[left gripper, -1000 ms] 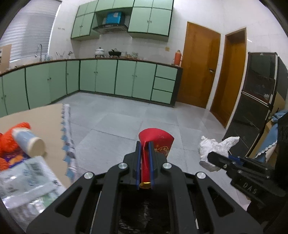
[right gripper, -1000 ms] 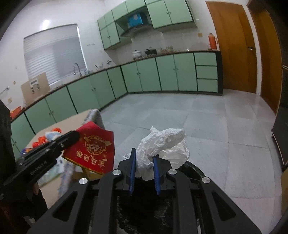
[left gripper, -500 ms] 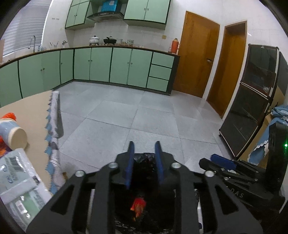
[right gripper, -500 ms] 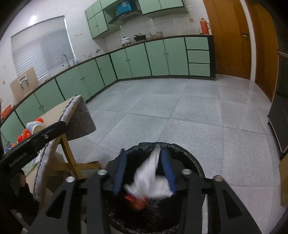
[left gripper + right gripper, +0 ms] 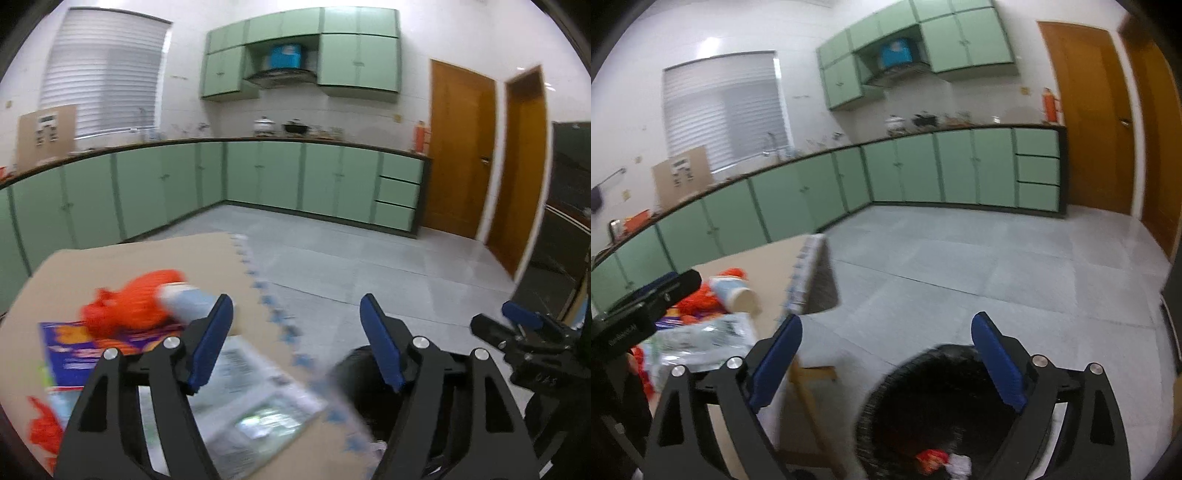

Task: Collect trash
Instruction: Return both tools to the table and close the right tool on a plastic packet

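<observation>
1. The left gripper (image 5: 297, 325) is standing empty over the table (image 5: 110, 269) edge, its jaws having just been opening.
2. The right gripper (image 5: 886, 343) is gaping above the black-lined bin (image 5: 905, 413), jaws just widened, nothing between them.
3. Red packet (image 5: 929, 458) and white wad (image 5: 958, 463) are lying inside the bin.

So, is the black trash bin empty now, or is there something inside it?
Not empty. In the right wrist view, the trash bin holds a red piece and a white crumpled piece at its bottom.
</observation>
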Available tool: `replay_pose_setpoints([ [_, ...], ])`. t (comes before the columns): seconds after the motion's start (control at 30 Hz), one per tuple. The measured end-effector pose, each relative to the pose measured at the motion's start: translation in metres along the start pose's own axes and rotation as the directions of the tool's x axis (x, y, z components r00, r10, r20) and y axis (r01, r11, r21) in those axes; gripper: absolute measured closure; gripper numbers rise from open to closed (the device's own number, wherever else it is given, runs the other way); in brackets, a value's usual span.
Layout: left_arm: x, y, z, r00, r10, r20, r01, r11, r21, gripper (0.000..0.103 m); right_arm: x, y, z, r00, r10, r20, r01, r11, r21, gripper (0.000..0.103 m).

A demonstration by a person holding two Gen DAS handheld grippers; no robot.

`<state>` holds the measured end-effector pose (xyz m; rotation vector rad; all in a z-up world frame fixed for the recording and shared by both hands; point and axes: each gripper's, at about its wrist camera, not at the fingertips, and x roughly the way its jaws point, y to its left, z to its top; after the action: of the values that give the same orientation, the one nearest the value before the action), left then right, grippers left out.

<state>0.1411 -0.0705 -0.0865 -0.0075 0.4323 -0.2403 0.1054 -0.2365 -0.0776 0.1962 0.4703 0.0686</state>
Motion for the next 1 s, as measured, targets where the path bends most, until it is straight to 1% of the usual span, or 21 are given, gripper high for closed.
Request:
replay_pose_setpoints([
  [0.07,-0.015,0.022,0.0,0.998,0.058,0.006,-0.058,0.998,-0.009,0.033,0.002,0.023,0.002,0.999,0.037,0.012,-0.036,0.999,-0.02,0.012],
  [0.13,-0.03,0.046,-0.003,0.993,0.117,0.011,-0.117,0.993,-0.018,0.033,0.007,0.045,0.002,0.997,0.071,0.012,-0.07,0.997,-0.042,0.012],
  [0.2,-0.039,0.065,-0.002,0.988,0.157,0.01,-0.156,0.987,-0.032,0.033,0.012,0.064,0.0,0.995,0.1,0.006,-0.099,0.993,-0.064,0.012],
  [0.27,-0.049,0.087,-0.004,0.978,0.209,0.006,-0.208,0.977,-0.053,0.033,0.016,0.082,-0.001,0.992,0.125,0.0,-0.124,0.989,-0.085,0.012],
  [0.4,-0.066,0.121,-0.01,0.959,0.284,-0.002,-0.283,0.956,-0.073,0.033,0.022,0.116,-0.006,0.985,0.171,-0.001,-0.171,0.981,-0.095,0.012],
  [0.53,-0.077,0.141,-0.02,0.946,0.322,-0.017,-0.323,0.944,-0.071,0.033,0.025,0.149,-0.017,0.979,0.204,-0.012,-0.204,0.97,-0.129,0.012],
  [0.73,-0.089,0.169,-0.038,0.935,0.353,-0.046,-0.356,0.929,-0.102,0.033,0.028,0.186,-0.034,0.968,0.248,-0.046,-0.253,0.955,-0.153,0.012],
  [0.87,-0.098,0.181,-0.044,0.926,0.375,-0.045,-0.378,0.92,-0.106,0.033,0.032,0.214,-0.046,0.959,0.272,-0.08,-0.282,0.94,-0.189,0.012],
  [0.9,-0.099,0.181,-0.049,0.925,0.377,-0.045,-0.38,0.919,-0.108,0.033,0.033,0.22,-0.049,0.958,0.274,-0.086,-0.287,0.936,-0.202,0.012],
  [1.0,-0.1,0.187,-0.053,0.922,0.382,-0.058,-0.386,0.915,-0.118,0.033,0.036,0.238,-0.058,0.955,0.276,-0.106,-0.294,0.926,-0.236,0.012],
])
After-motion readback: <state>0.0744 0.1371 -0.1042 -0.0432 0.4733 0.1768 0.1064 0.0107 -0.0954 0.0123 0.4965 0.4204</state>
